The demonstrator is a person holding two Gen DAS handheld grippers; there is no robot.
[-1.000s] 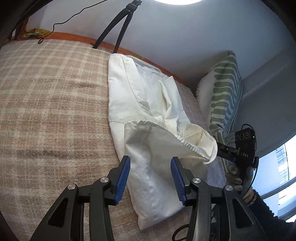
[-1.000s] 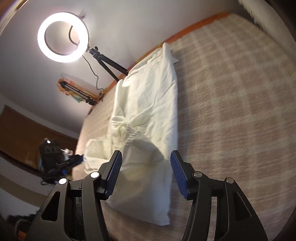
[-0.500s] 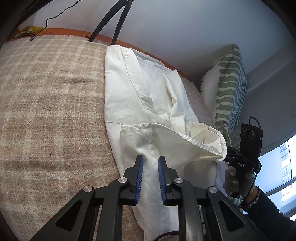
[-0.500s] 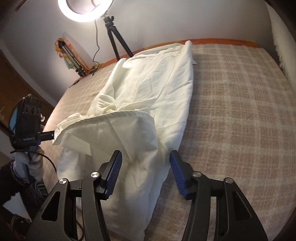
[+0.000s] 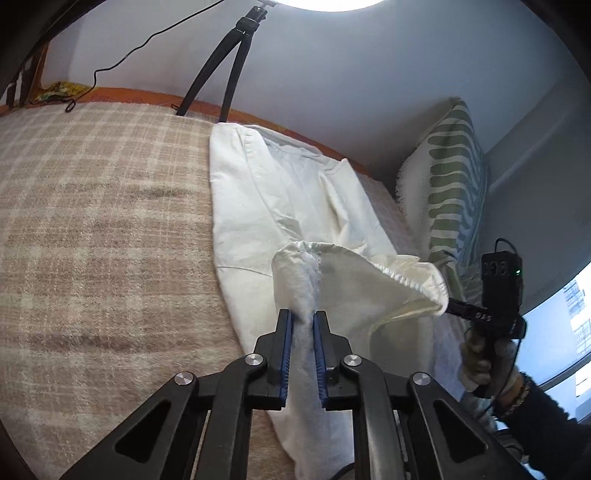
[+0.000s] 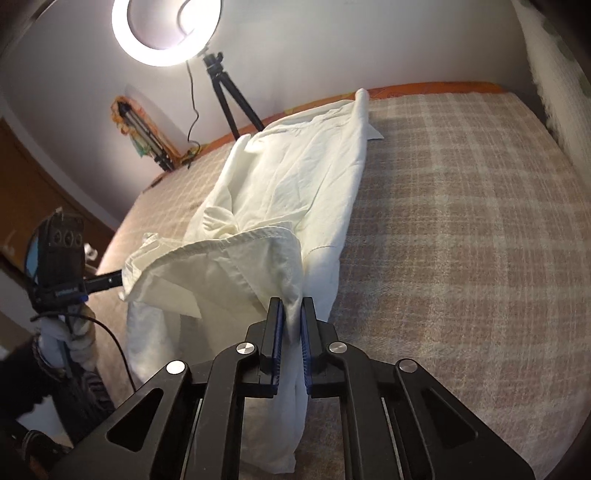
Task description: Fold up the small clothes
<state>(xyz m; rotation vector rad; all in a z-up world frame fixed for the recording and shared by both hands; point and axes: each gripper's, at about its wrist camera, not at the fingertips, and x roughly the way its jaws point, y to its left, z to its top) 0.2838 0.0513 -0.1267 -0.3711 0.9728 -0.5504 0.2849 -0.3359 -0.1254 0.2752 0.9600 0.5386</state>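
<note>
A white garment [image 5: 273,206] lies lengthwise on the plaid bed cover [image 5: 92,240]; it also shows in the right wrist view [image 6: 306,184]. Its near end is lifted off the bed between both grippers. My left gripper [image 5: 303,325] is shut on one corner of the lifted hem. My right gripper [image 6: 291,314] is shut on the other corner. The hem edge [image 6: 207,247] hangs stretched between them. In the left wrist view the right gripper [image 5: 458,306] pinches the hem's far corner; in the right wrist view the left gripper [image 6: 114,278] does the same.
A green-striped pillow [image 5: 454,195] stands at the bed's right end. A ring light [image 6: 166,33] on a black tripod [image 6: 229,103] stands behind the bed's far edge, with a cable [image 5: 118,62] along the wall. The plaid cover [image 6: 461,221] extends wide on both sides of the garment.
Both grippers went from open to shut on the garment's near hem, the left one first, and have lifted it off the bed. The hem now hangs taut between them.
</note>
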